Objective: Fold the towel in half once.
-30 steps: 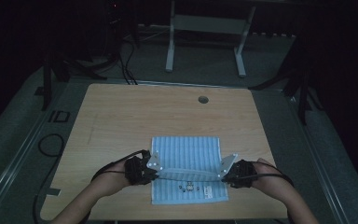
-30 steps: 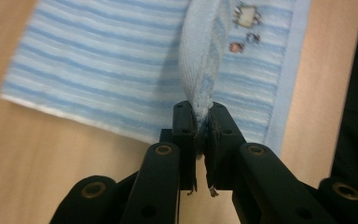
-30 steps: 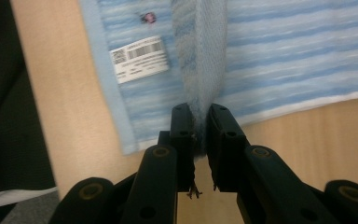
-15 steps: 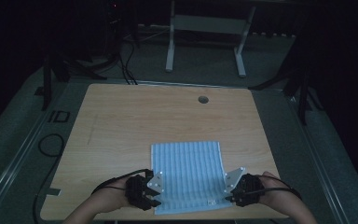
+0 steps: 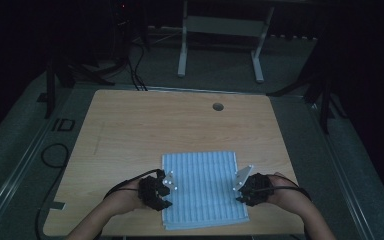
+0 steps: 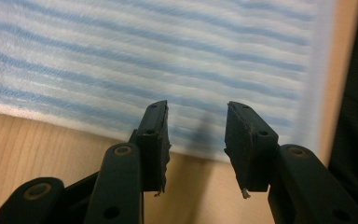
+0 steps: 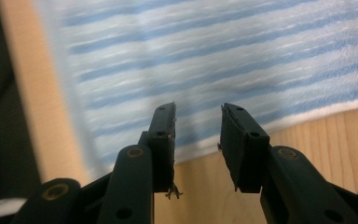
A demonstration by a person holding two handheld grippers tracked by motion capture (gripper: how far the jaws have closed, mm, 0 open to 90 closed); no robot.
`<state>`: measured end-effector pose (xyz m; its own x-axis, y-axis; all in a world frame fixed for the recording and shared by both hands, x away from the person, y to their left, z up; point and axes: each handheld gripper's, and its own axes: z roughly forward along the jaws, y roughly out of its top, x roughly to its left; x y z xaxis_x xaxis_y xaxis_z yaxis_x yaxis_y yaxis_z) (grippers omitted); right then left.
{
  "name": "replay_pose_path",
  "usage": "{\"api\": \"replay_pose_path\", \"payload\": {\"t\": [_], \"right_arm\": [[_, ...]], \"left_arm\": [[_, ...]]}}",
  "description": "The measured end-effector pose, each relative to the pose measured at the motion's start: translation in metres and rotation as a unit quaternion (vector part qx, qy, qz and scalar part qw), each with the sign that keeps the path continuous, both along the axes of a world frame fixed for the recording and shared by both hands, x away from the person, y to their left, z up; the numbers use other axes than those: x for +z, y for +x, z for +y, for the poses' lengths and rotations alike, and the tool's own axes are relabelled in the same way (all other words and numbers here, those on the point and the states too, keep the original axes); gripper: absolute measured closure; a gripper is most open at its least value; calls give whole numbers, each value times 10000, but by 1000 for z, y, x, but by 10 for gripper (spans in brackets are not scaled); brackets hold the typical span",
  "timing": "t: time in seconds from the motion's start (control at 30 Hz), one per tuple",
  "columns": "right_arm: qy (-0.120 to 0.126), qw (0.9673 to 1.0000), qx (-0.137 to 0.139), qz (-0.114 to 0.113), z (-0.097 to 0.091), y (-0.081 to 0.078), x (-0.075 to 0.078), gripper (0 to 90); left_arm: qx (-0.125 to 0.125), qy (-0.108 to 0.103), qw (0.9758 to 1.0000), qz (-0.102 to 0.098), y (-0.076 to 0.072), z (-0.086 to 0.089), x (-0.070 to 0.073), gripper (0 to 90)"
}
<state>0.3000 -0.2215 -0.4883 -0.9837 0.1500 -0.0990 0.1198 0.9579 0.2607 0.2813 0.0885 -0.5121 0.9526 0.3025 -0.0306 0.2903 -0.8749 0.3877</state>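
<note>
So the left gripper [image 5: 164, 194] is parked at the left edge of the towel [image 5: 204, 189], low down near the front of the table [image 5: 130, 130]. In the left gripper view its jaws are seen partly apart, with nothing pinched between them; they've just been opening, and the towel edge [image 6: 121, 126] is just sitting flat under and ahead of the tips. Looks like the cloth has been let go on purpose so it can rest where it was laid.

The towel itself is spread flat near the front edge of the table, stripes running front to back, its near hem close to the table's lip. It's probably been put there so both sides can be reached without stretching.

The right gripper [image 5: 244, 192] is mirrored at the right edge of the towel. In the right gripper view the same thing is seen: jaws partly apart, just been opening, nothing gripped, towel [image 7: 214, 70] lying loose past the tips. Both sides being released level is likely what keeps the fabric square and unwrinkled.
</note>
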Motion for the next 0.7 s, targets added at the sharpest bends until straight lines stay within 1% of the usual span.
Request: {"api": "replay_pose_path", "payload": {"t": [0.03, 0.07, 0.1, 0.13, 0.2, 0.23, 0.27, 0.33, 0.37, 0.43, 0.53, 0.63, 0.7], "right_arm": [[-18, 10000, -22, 28, 2, 6, -3, 638], [-24, 10000, -30, 24, 3, 11, -6, 638], [-26, 10000, -27, 70, 5, 17, -9, 638], [-43, 9999, 1, 131, 7, 22, -11, 638], [-107, 9998, -4, 141, 11, 31, -16, 640], [-147, 9997, -13, 200, 13, 35, -18, 640], [-197, 9996, -6, 208, 14, 38, -21, 640], [-258, 9992, 9, 307, 18, 43, -26, 640], [-260, 9991, 10, 334, 20, 44, -28, 640], [-189, 9990, -12, 398, 21, 48, -28, 636], [-131, 9990, -50, 419, 24, 52, -29, 633], [-61, 9990, -49, 429, 28, 58, -29, 631], [-46, 9990, -91, 436, 31, 61, -29, 631]], "left_arm": [[14, -4, 10000, 35, 3, -1, -2, 572], [17, -3, 10000, 74, 7, -2, -4, 572], [27, 24, 10000, 54, 10, -3, -6, 571], [68, 53, 9999, 86, 13, -3, -8, 570], [50, 92, 9999, 130, 18, -5, -10, 570], [58, 73, 9999, 137, 20, -6, -10, 561], [63, 90, 9999, 121, 21, -6, -10, 560], [46, 132, 9999, 95, 23, -6, -10, 559], [63, 136, 9998, 97, 24, -5, -10, 559], [108, 130, 9998, 108, 27, -3, -10, 559], [197, 127, 9997, 106, 32, 2, -11, 558], [271, 196, 9993, 136, 38, 6, -10, 547], [269, 270, 9992, 140, 40, 8, -9, 533]]}}
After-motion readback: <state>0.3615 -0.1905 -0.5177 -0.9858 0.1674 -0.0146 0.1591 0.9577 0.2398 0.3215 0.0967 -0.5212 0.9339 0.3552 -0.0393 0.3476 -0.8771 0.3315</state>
